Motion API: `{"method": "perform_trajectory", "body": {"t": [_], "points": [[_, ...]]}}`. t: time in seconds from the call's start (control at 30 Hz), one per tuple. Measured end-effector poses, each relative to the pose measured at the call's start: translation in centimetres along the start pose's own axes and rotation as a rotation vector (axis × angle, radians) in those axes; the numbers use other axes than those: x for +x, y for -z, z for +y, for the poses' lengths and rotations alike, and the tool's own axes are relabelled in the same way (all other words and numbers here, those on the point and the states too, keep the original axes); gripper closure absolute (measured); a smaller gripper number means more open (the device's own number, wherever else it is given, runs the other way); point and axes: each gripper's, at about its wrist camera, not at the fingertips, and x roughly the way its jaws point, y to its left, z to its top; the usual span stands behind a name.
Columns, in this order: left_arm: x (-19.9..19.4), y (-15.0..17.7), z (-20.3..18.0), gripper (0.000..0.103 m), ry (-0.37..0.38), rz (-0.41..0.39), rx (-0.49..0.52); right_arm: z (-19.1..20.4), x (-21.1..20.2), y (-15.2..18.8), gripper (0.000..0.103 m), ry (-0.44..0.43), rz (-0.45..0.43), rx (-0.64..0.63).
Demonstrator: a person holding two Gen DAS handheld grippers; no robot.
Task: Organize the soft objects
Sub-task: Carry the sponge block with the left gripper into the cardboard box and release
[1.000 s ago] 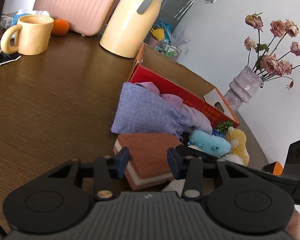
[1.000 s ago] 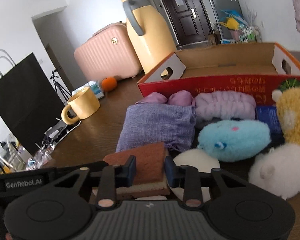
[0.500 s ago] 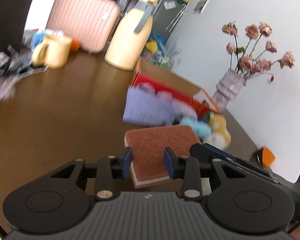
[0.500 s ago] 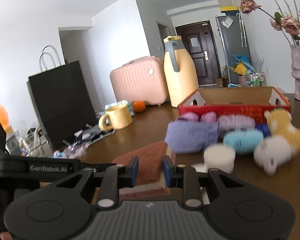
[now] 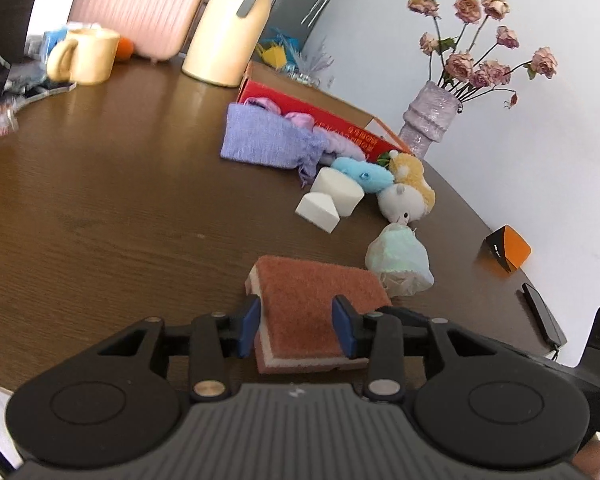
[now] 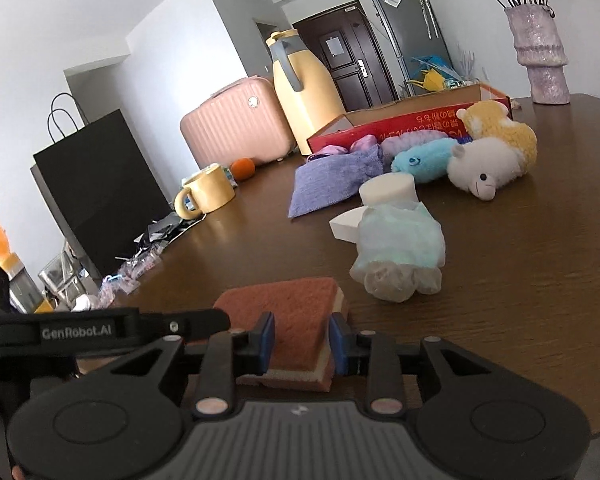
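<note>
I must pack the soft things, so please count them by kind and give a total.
Plush toys: 3: blue, white, yellow
Sponges: 3: brown, round white, wedge
Cloth pouch: 1
Bagged green item: 1
Total: 8

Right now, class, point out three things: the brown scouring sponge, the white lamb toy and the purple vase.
brown scouring sponge (image 5: 316, 300), left wrist view, on its rough brown top.
white lamb toy (image 6: 484, 160), right wrist view, on its woolly body.
purple vase (image 6: 540, 52), right wrist view, on its upper body.
</note>
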Motion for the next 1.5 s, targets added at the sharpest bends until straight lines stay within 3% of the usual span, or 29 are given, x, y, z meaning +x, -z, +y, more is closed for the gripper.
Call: {"method": "perform_trajectory", "body": {"t": [0.13,0.23,0.3,0.5,0.6,0.73,0.9,1.03,1.17,1.27,1.33,1.4,1.5], "points": [[0.6,0.0,0.8,0.068,0.037,0.018,-0.039,-0.8,1.0,-0.2,0.069,-0.027,0.011,0.055],[0.5,-0.4,1.0,0.071,0.043,0.007,-0.041,-0.9,1.3,-0.8,0.079,-0.032,0.001,0.028],[0.5,-1.1,0.9,0.071,0.053,-0.015,-0.035,-1.0,1.2,-1.5,0.079,-0.051,-0.028,0.014],[2.6,-5.3,1.1,0.072,0.019,-0.112,-0.029,-0.8,4.5,-5.7,0.079,-0.105,-0.115,-0.213],[3.9,-7.5,1.0,0.072,-0.008,-0.141,-0.015,-1.6,7.0,-8.6,0.078,-0.156,-0.122,-0.226],[6.8,-10.5,1.2,0.072,-0.021,-0.141,-0.006,-3.8,10.5,-11.5,0.078,-0.200,-0.141,-0.148],[10.5,-15.6,0.3,0.071,-0.009,-0.160,0.042,-5.2,12.2,-14.2,0.078,-0.154,-0.202,-0.129],[14.1,-21.6,-0.9,0.071,0.039,-0.177,0.074,-5.4,13.6,-19.0,0.078,-0.066,-0.237,-0.161],[19.7,-27.7,-1.1,0.071,0.064,-0.165,0.031,-6.7,17.7,-25.7,0.078,0.010,-0.189,-0.145],[26.1,-32.0,0.1,0.071,0.053,-0.065,-0.010,-9.2,23.1,-30.9,0.080,0.051,-0.094,-0.055],[29.8,-34.1,1.1,0.071,0.020,0.001,-0.048,-11.2,27.1,-33.1,0.082,0.062,0.000,-0.026],[32.9,-35.5,1.8,0.071,-0.026,0.033,-0.023,-13.0,30.8,-34.9,0.082,0.068,0.078,0.023],[36.6,-36.6,1.6,0.070,-0.121,0.060,0.040,-13.8,35.7,-36.2,0.083,0.113,0.167,-0.004]]}}
